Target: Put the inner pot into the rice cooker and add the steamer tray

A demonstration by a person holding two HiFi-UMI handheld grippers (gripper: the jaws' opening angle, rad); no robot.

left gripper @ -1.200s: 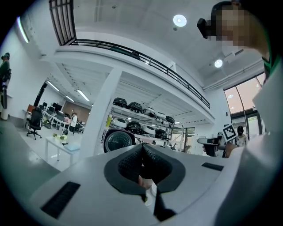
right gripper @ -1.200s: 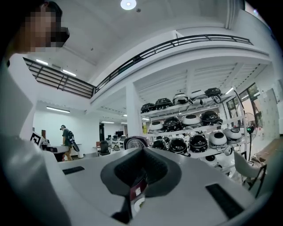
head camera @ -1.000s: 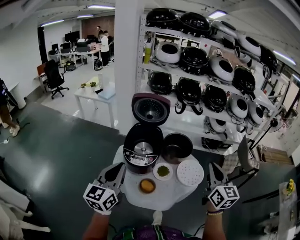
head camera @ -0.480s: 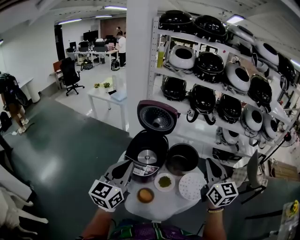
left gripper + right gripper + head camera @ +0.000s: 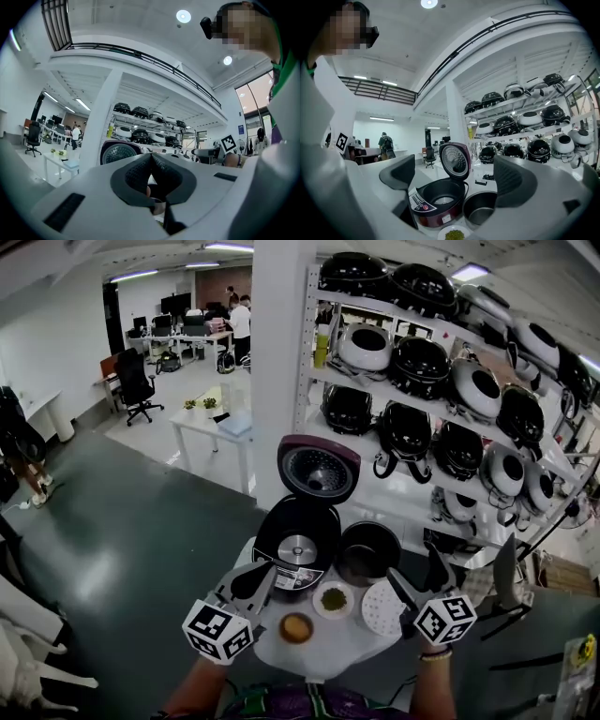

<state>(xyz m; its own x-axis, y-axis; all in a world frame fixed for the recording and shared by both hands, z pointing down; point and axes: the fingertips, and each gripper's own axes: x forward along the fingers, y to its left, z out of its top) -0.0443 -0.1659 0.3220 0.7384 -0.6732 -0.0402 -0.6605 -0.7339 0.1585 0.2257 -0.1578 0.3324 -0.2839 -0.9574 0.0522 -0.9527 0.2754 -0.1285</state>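
Note:
A maroon rice cooker [image 5: 296, 545] stands on the small round white table [image 5: 349, 645] with its lid [image 5: 319, 468] up and its cavity empty. The dark inner pot [image 5: 367, 551] stands just right of it, and the white perforated steamer tray [image 5: 381, 607] lies flat in front of the pot. My left gripper [image 5: 253, 579] is shut and empty at the cooker's front left. My right gripper [image 5: 416, 576] has just been opening and stands open with nothing between its fingers, beside the tray's right edge. In the right gripper view the cooker [image 5: 438, 201] and pot [image 5: 480, 211] lie beyond the spread jaws.
A dish of green grains [image 5: 333, 599] and a dish of something orange [image 5: 296, 626] sit on the table's front half. A white pillar [image 5: 277, 362] and shelves [image 5: 441, 399] of several rice cookers rise behind. A chair [image 5: 502, 577] stands at the right.
My right gripper's jaws have gone from shut to wide open. Both grippers have drawn in closer to the table's things; the left one stays shut.

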